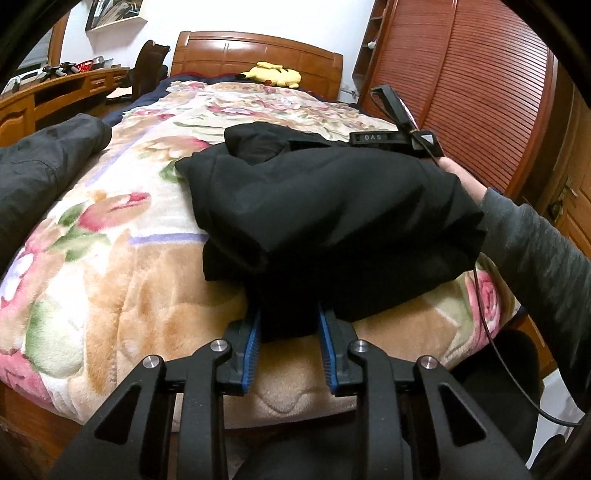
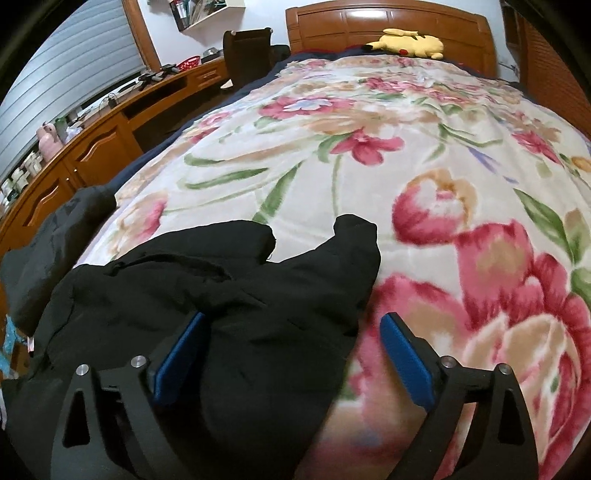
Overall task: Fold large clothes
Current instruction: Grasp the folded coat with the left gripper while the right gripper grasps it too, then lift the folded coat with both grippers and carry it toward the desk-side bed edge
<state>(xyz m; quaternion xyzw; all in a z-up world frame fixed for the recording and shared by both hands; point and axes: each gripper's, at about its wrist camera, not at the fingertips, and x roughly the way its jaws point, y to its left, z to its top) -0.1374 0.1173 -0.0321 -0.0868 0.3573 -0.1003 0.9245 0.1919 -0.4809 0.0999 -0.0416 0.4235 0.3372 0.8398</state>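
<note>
A black jacket (image 1: 332,206) lies bunched in a rough fold on the floral blanket (image 1: 110,280) near the foot of the bed. My left gripper (image 1: 290,317) is at its near edge, and a thick wad of black cloth fills the gap between the blue pads (image 1: 251,350). In the right wrist view the same jacket (image 2: 221,295) spreads to the lower left. My right gripper (image 2: 291,325) stands wide open over its right part, with the left pad (image 2: 181,339) against the cloth and the right pad (image 2: 404,354) over bare blanket. A hand (image 1: 458,177) in a grey sleeve reaches in behind the jacket.
A second dark grey garment (image 1: 48,166) lies at the bed's left edge. A yellow plush toy (image 2: 406,42) rests by the wooden headboard (image 2: 388,18). A wooden desk (image 2: 92,136) runs along the left and a slatted wardrobe (image 1: 461,74) stands on the right. A black cable (image 1: 487,325) hangs at the right.
</note>
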